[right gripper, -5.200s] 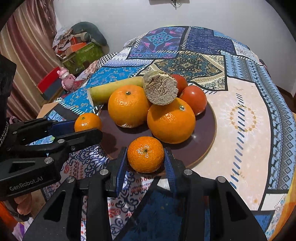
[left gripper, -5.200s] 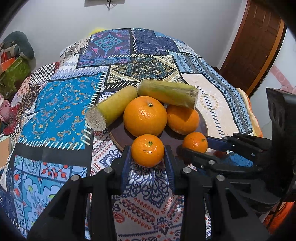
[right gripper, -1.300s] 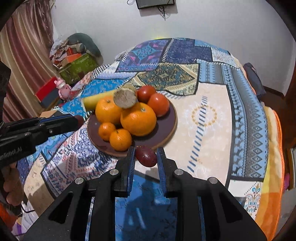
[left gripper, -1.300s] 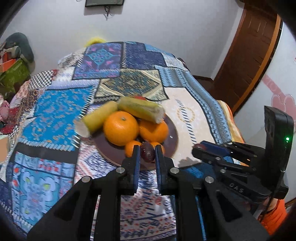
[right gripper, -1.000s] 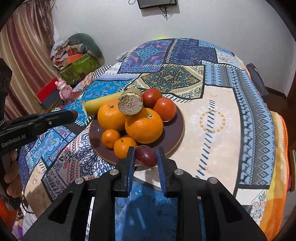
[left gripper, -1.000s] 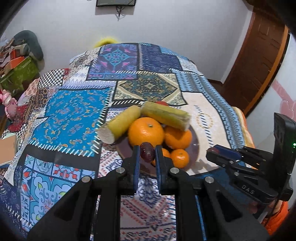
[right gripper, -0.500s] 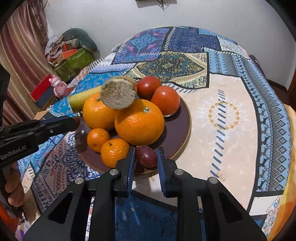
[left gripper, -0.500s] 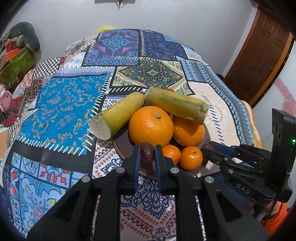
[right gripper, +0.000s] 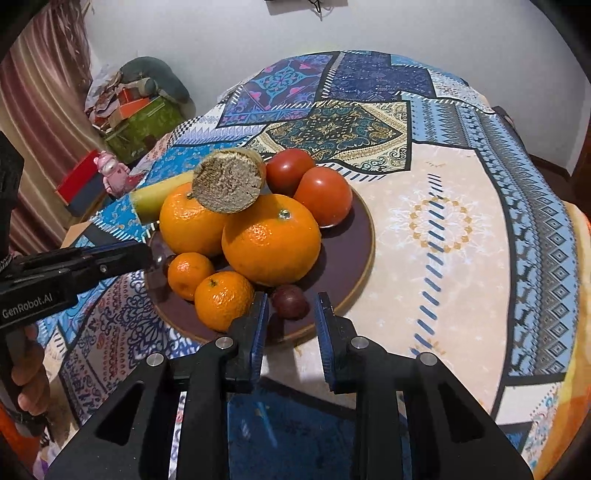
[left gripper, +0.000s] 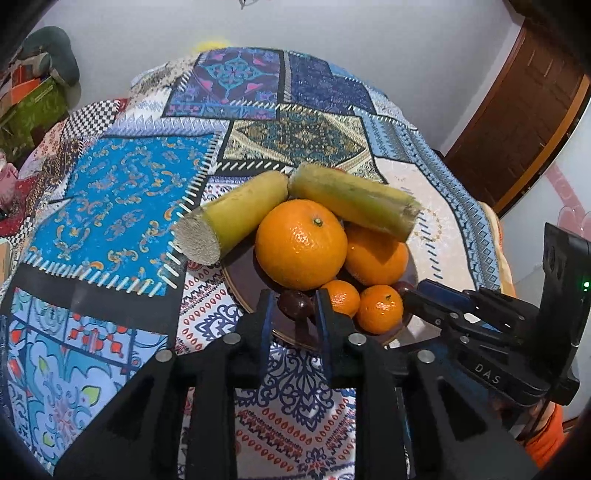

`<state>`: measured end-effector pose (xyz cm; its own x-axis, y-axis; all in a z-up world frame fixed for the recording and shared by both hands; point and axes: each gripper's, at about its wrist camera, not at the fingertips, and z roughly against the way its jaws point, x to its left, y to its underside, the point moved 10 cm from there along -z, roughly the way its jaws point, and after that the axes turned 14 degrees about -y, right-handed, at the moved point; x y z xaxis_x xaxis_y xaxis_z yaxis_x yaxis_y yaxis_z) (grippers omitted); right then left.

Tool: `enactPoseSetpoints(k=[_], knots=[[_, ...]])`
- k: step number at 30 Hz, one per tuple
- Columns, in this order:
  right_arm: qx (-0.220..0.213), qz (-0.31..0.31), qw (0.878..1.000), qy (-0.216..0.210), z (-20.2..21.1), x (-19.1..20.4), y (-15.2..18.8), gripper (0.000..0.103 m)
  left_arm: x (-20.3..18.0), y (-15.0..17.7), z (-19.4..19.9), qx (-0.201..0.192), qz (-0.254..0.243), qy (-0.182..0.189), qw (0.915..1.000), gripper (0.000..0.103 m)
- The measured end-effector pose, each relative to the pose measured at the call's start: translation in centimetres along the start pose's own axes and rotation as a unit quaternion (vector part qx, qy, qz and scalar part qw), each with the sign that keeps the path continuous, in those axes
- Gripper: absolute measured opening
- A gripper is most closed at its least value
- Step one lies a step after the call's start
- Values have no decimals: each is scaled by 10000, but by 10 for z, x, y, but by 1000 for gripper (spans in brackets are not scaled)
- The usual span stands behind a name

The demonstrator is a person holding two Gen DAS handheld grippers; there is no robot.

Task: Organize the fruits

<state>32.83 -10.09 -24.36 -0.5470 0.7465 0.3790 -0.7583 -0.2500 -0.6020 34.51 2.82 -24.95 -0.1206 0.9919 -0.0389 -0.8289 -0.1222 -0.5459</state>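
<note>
Both black two-finger grippers, left [left gripper: 293, 308] and right [right gripper: 290, 314], stand parted around small dark-purple round fruits [right gripper: 290, 301] resting on the round brown plate [right gripper: 354, 254], apparently just released there.

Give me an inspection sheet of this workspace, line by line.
Surface: patterned cloth over the table.
Job's things: brown plate piled with oranges, two tomatoes, cane pieces.
Clutter: boxes and pink toy beyond the table.
Grippers: left hand-held gripper open around one purple fruit; right hand-held gripper open around a second purple fruit.
Cables: short one on the wall.
Surroundings: wooden door, curtain.
</note>
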Motion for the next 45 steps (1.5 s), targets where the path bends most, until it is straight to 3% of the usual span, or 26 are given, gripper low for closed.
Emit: enactPoseSetpoints(k=[5,11,16,24,27,31,33,35,37,43,45], knots=[[-300,140,9994,103,35,11,-8,24,6,-9,38,-333,36,-24,9994,23],[-962,473,9938,304,99,43,-25,24,13,-20,110,-1065,-5,-248,9940,23],[-1522,790,9847,320,152,83,-36,24,12,-23,184,-1832,-11,-390,9823,23],[-2305,1097,9667,176,216,142,-31,26,6,-7,284,-2792,95,-274,9598,23],[-2498,1140,9615,103,229,156,-27,34,6,2,313,-3094,110,-320,9503,23],[-2727,1128,9554,98,241,165,-24,59,3,12,333,-3289,84,-337,9437,28],[-2805,1141,9529,157,244,167,-23,67,4,17,341,-3385,86,-373,9402,45],[-2891,1144,9500,283,247,167,-22,75,3,19,344,-3463,98,-425,9371,56],[-2969,1155,9470,414,251,166,-21,85,2,23,348,-3543,44,-533,9336,57],[-3125,1116,9412,630,261,164,-18,100,0,31,353,-3588,21,-593,9315,71],[-3165,1136,9391,713,265,165,-15,103,-1,32,353,-3599,20,-622,9309,86]])
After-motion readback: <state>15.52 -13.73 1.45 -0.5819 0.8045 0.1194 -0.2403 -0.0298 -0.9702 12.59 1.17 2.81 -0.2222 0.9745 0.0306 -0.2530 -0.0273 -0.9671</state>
